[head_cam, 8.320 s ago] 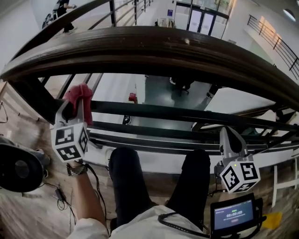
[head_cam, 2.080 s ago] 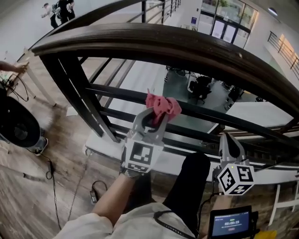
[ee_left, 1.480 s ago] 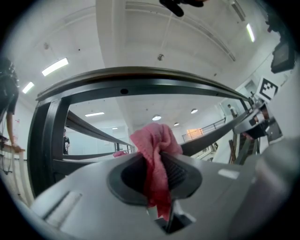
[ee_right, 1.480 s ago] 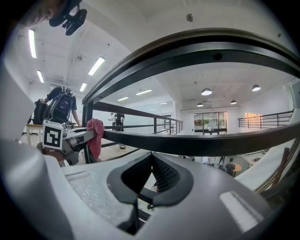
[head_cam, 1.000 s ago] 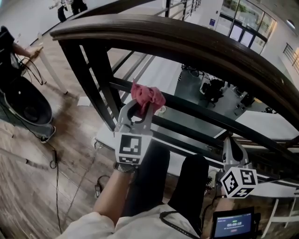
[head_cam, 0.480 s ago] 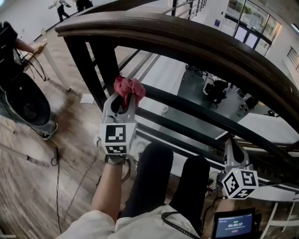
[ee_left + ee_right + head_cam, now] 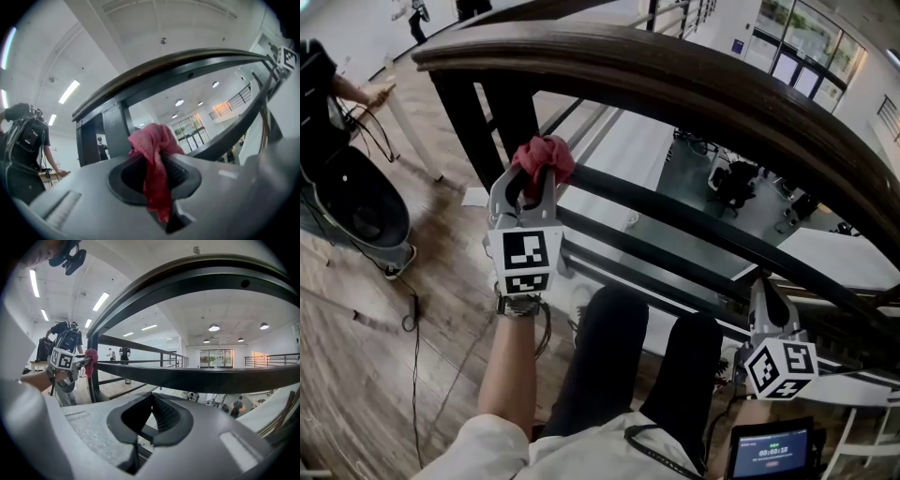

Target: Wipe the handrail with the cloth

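Observation:
A red cloth (image 7: 542, 153) is bunched in the jaws of my left gripper (image 7: 534, 176), which is shut on it. The cloth presses against the left end of a black metal bar (image 7: 675, 211), next to the dark post (image 7: 490, 117) and below the broad wooden handrail (image 7: 675, 84). In the left gripper view the cloth (image 7: 151, 140) hangs down between the jaws, with the handrail (image 7: 164, 70) arching above. My right gripper (image 7: 766, 292) hangs low at the right, shut with nothing in it (image 7: 152, 400), away from the rails.
The person's legs (image 7: 609, 356) stand just behind the lower rails. A black round machine (image 7: 347, 206) and cables (image 7: 412, 319) lie on the wooden floor at left. A small screen (image 7: 769, 452) sits at bottom right. Beyond the rails is an open drop to a lower floor.
My left gripper has carried the cloth leftward along the black bar, up to the post. The right gripper has stayed where it was.

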`<state>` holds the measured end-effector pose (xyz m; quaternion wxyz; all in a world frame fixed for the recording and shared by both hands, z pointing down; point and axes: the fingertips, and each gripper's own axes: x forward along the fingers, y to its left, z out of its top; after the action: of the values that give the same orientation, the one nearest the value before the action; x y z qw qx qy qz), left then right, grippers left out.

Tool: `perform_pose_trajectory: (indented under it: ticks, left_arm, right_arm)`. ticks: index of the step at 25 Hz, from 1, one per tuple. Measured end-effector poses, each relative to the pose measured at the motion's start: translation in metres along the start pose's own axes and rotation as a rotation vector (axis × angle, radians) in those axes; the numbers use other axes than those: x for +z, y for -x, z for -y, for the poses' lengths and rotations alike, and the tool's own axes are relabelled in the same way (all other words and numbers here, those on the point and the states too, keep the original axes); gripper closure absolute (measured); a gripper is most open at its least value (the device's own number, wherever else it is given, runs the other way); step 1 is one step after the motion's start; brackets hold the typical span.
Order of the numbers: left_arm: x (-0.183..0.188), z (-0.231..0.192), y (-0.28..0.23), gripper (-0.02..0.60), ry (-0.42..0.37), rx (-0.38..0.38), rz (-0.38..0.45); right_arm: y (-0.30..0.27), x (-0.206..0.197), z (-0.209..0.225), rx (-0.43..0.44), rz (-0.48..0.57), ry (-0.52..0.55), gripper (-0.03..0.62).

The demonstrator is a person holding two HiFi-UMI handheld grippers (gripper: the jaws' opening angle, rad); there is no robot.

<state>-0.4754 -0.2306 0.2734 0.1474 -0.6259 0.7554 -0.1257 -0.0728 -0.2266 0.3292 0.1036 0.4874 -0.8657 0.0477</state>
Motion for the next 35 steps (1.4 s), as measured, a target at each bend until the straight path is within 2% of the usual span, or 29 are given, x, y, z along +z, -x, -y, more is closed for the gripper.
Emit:
perform_pose_trajectory:
  ticks: [3,7,9,16,22,28,35]
  left_arm:
    - [-0.001,-0.002,-0.014,0.502,0.071,-0.054,-0.053]
    - [-0.006,-0.004,-0.013,0.503,0.167,-0.043,-0.046]
    - [-0.006,-0.004,-0.015,0.503,0.182,-0.046,-0.056]
    - [0.001,0.028,-0.008,0.505,0.149,-0.116,-0.108]
    - [0.012,0.052,-0.005,0.505,0.144,-0.154,-0.116]
    - [0.023,0.078,-0.004,0.505,0.132,-0.218,-0.134]
    - [0.039,0.116,0.001,0.505,0.118,-0.26,-0.116]
  right_arm:
    - [0.001,0.0,-0.003,0.003,0.002,-0.003,0.591]
    - [0.004,-0.001,0.001,0.002,0.008,-0.004,0.591]
    - [0.005,-0.001,0.005,-0.002,0.013,-0.011,0.591]
    - [0.011,0.007,0.008,-0.003,0.054,-0.015,0.591]
    - [0.015,0.022,0.012,-0.001,0.084,0.018,0.591]
    - [0.02,0.023,0.016,0.009,0.093,0.017,0.591]
    - [0.03,0.017,0.028,0.022,0.087,0.014,0.592]
